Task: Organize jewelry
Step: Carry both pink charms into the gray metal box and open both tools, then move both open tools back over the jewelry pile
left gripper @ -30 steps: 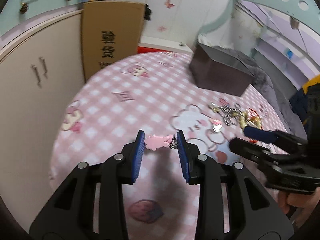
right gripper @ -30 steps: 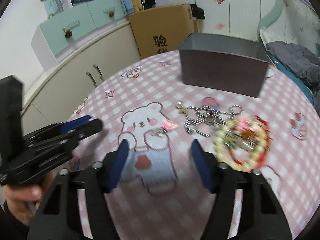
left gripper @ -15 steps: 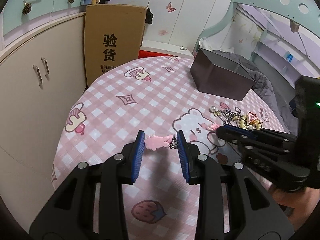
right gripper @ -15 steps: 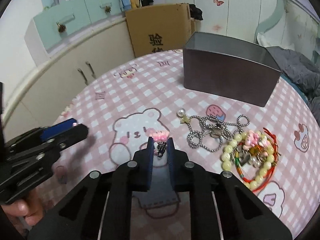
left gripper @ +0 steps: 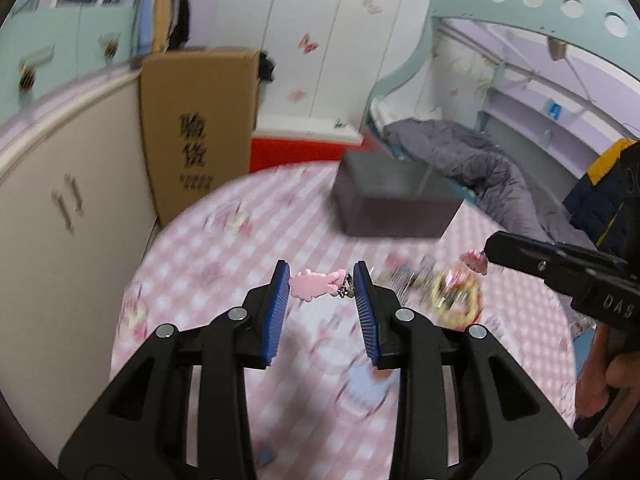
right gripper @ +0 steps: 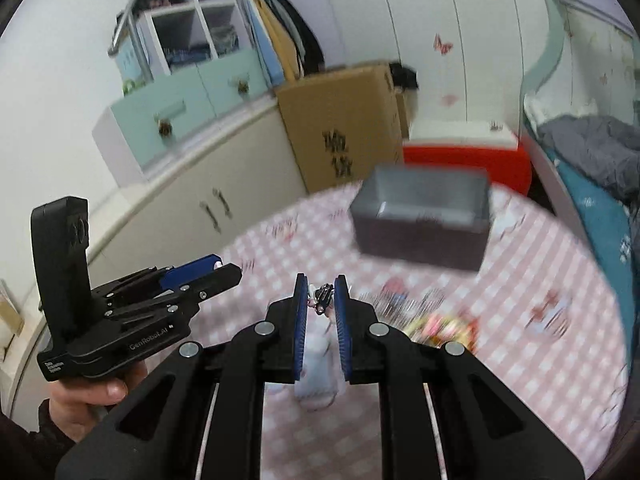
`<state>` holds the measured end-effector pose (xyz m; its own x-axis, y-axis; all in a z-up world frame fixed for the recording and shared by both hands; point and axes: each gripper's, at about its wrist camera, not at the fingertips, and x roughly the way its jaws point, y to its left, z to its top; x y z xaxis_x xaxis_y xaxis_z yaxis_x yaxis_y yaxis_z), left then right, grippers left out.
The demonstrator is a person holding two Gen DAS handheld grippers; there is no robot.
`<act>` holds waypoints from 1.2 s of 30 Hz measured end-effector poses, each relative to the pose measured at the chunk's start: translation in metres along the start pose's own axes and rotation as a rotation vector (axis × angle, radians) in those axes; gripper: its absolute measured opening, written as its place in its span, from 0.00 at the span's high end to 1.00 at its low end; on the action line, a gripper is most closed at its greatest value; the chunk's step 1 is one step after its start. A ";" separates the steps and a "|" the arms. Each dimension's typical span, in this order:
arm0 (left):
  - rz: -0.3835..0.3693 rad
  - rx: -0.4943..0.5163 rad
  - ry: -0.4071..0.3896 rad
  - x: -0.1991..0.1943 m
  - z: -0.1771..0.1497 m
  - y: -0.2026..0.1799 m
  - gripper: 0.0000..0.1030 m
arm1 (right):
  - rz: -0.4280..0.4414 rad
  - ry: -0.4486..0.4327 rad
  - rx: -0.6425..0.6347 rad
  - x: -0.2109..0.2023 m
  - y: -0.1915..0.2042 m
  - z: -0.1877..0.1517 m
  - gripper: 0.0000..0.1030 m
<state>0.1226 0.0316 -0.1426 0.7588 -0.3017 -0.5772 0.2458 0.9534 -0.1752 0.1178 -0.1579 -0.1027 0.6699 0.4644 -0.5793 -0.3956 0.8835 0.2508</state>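
Observation:
My left gripper (left gripper: 320, 280) is shut on a pink hair clip (left gripper: 314, 284), held crosswise between its blue pads above the table. My right gripper (right gripper: 321, 294) is shut on a small pink clip with a dark metal clasp (right gripper: 322, 296); it shows at the tip of the right gripper in the left wrist view (left gripper: 474, 261). A grey open box (right gripper: 422, 220) stands at the far side of the table (left gripper: 224, 248). A blurred heap of chains and bead bracelets (right gripper: 440, 326) lies on the cloth in front of it.
The round table has a pink checked cloth with bear prints. Behind it are a cardboard box (left gripper: 200, 128), a red bin (right gripper: 464, 160), cream cupboards (left gripper: 60, 216) at left and a bed with grey bedding (left gripper: 472, 152) at right.
The right gripper closed on the small pink clip and lifted it off the cloth. Both grippers rose and tilted up; the left still holds its pink clip.

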 end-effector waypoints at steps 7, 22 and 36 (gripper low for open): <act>-0.066 0.082 -0.072 0.021 0.084 -0.034 0.68 | -0.030 -0.097 -0.013 -0.018 -0.035 0.068 0.88; -0.045 0.103 0.062 0.129 0.130 -0.058 0.15 | -0.046 0.012 0.168 0.059 -0.118 0.097 0.65; 0.090 0.055 -0.056 0.066 0.115 -0.030 0.09 | -0.145 -0.128 0.269 -0.002 -0.128 0.078 0.08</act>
<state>0.2343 -0.0179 -0.0840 0.8113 -0.2168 -0.5430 0.2068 0.9751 -0.0804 0.2161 -0.2670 -0.0739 0.7873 0.3219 -0.5259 -0.1220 0.9174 0.3788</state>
